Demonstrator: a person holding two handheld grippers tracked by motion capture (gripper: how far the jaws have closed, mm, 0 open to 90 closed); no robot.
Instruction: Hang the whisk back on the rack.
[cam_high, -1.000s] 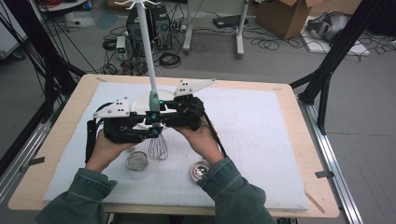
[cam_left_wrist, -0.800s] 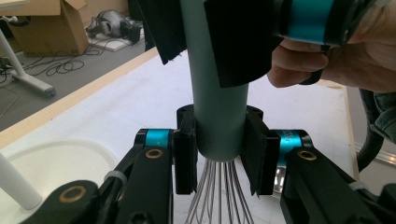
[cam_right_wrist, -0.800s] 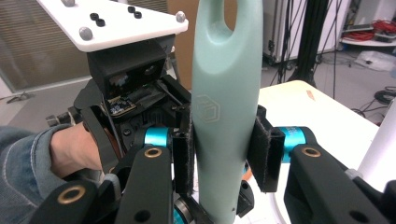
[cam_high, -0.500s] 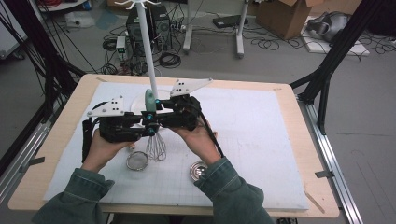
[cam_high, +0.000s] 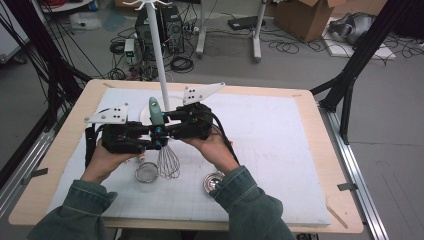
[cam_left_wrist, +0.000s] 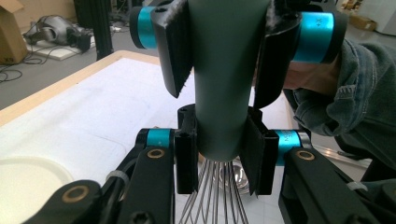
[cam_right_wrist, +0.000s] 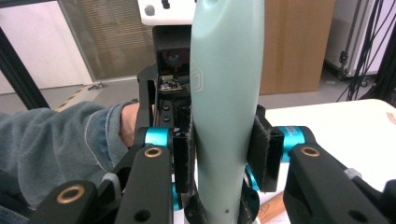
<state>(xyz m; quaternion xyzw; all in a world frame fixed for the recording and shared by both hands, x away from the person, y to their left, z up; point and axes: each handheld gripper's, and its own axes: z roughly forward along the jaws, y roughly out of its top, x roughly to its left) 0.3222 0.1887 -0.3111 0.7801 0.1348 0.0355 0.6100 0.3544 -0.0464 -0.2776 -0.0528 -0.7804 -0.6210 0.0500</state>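
Pale green and smooth, the moulded plastic handle of a wire balloon whisk (cam_high: 156, 116) stands upright above the white-matted surface (cam_high: 280, 150), its steel wire loops hanging below, between both tools. The left tool (cam_left_wrist: 219, 154) pinches the handle low down, close to where the wires leave it, its black pads pressed against both sides, after its jaws have just been closing on it; the right tool (cam_right_wrist: 224, 151) clamps the handle higher up, its jaws too just having been closing, pads tight on the tapering body. A small mesh strainer (cam_high: 146, 173) and a round metal cup (cam_high: 214, 181) lie on the surface near the person's wrists, and a white hook stand (cam_high: 159, 55) rises behind. Judging by its build, the whisk should be light and top-balanced, the handle stiff but slick and tapered, so it could slide through the pads; the springy wires bend easily, so the handle's thicker middle looks the safest place to grip.
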